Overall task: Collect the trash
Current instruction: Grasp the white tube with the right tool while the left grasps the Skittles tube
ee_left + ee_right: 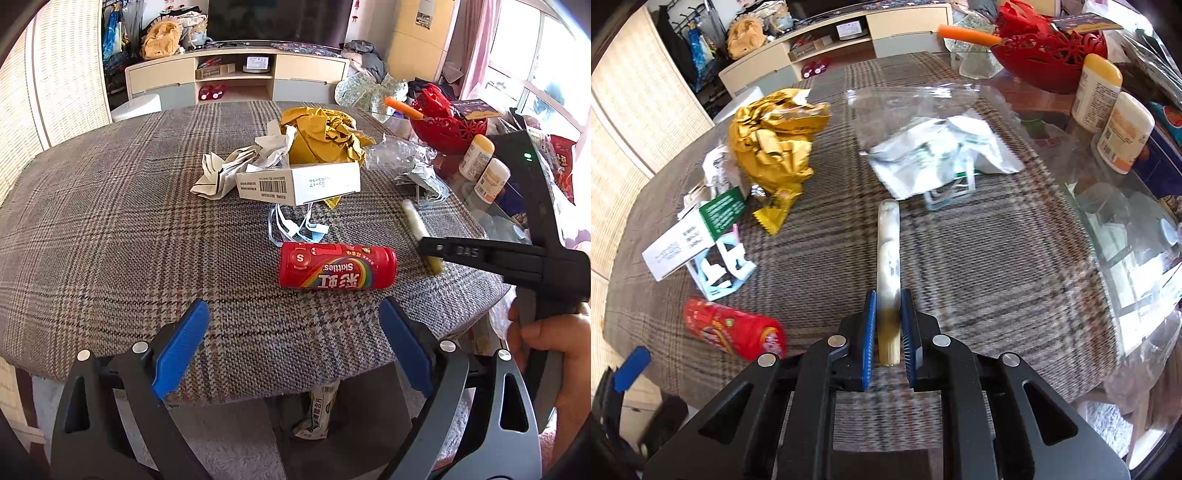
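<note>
Right wrist view shows the right gripper closed on the yellowish end of a slim pale tube, its blue pads pressed to either side; the rest of the tube lies out ahead along the plaid cloth. No writing on the tube can be made out. Left of it lies a red Skittles can on its side, its label reading "Skittles" with Chinese characters and an "S" on the lid. Farther off, a white carton carries a barcode and a date stamp too small to read, beside crumpled gold foil wrapping, a clear plastic bag and face masks. Two white bottles stand on the glass at the right, labels illegible. The left gripper hangs wide apart and empty, just short of the Skittles can.
</note>
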`<action>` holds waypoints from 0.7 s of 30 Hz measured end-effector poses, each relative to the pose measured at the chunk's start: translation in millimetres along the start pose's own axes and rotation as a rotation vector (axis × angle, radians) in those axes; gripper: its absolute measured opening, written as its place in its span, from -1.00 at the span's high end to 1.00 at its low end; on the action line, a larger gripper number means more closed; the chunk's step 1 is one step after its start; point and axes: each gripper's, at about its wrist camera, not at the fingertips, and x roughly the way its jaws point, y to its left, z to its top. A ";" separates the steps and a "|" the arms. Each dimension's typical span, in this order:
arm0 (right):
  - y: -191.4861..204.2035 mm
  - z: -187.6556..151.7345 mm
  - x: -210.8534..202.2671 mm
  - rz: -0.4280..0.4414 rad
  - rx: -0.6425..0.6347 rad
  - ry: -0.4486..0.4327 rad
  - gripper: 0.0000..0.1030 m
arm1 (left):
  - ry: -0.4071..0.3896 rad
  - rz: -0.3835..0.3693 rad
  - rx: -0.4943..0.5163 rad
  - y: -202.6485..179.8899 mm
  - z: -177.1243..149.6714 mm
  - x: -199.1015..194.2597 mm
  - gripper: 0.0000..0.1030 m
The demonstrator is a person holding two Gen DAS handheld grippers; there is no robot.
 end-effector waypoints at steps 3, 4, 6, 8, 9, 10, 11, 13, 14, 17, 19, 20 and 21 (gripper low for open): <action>-19.3 1.7 -3.6 -0.014 0.007 -0.006 0.72 | 0.012 -0.023 -0.011 -3.8 2.7 8.6 -0.71; -24.4 1.2 -4.3 -0.012 0.011 -0.008 0.72 | 0.016 -0.027 -0.008 -8.2 3.2 10.9 -0.72; -34.2 0.1 -5.3 -0.008 0.012 -0.010 0.72 | 0.016 -0.029 0.010 -19.3 3.3 14.5 -0.76; -43.0 -1.5 -6.3 0.002 0.015 -0.011 0.72 | 0.015 -0.033 0.026 -27.7 3.6 18.1 -0.84; -46.5 -2.5 -7.0 0.010 0.017 -0.012 0.72 | 0.016 -0.029 0.033 -32.7 4.0 20.7 -0.84; -48.6 -3.7 -7.0 0.018 0.015 -0.012 0.72 | 0.018 -0.027 0.035 -35.8 4.8 23.2 -0.84; -48.5 -2.4 -5.3 0.022 0.013 -0.012 0.72 | 0.024 -0.025 0.036 -38.6 5.4 25.8 -0.84; -51.1 -1.9 -5.1 0.028 0.007 -0.012 0.72 | 0.029 -0.021 0.036 -43.8 7.6 31.6 -0.84; -52.1 -1.7 -5.0 0.031 0.003 -0.012 0.72 | 0.031 -0.013 0.036 -45.5 8.4 34.1 -0.84; -51.0 -1.5 -4.9 0.034 -0.011 -0.017 0.72 | 0.036 0.009 0.029 -47.1 12.6 43.3 -0.84; -52.9 -5.8 -7.4 0.030 -0.024 -0.022 0.72 | 0.035 0.024 0.029 -46.8 14.5 49.1 -0.84; -48.3 -4.5 -7.5 0.027 -0.028 -0.023 0.72 | 0.033 0.029 0.034 -47.4 15.3 51.5 -0.84; -47.0 -5.2 -8.0 0.024 -0.032 -0.026 0.72 | 0.032 0.034 0.043 -48.1 16.3 54.2 -0.84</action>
